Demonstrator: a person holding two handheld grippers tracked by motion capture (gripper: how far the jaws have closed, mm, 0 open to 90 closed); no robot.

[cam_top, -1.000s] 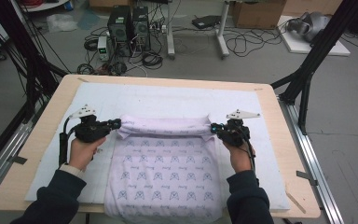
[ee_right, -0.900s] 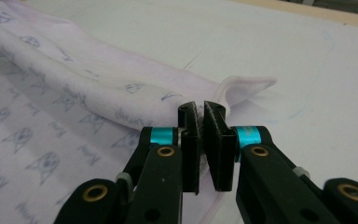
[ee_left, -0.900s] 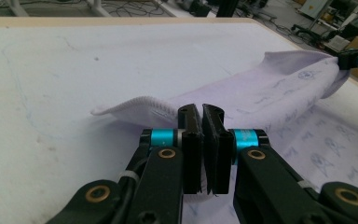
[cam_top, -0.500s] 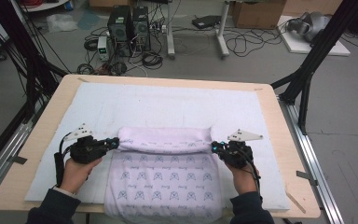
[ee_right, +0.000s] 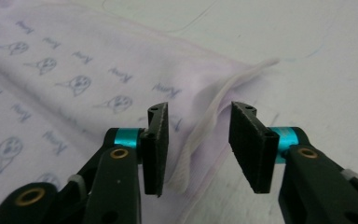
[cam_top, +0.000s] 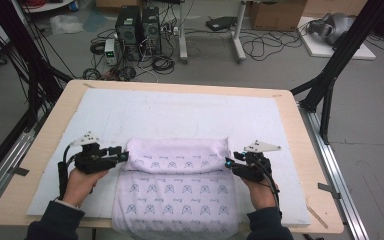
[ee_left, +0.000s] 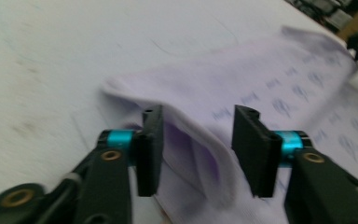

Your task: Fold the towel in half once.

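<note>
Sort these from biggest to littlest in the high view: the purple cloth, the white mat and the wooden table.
1. wooden table
2. white mat
3. purple cloth

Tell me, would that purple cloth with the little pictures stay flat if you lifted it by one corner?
Probably not. The purple printed cloth already lies folded over itself and hangs off the table edge, so it looks floppy. It seems thin and light: its edge curls softly between the open left gripper jaws. It would likely droop, not slide.
</note>
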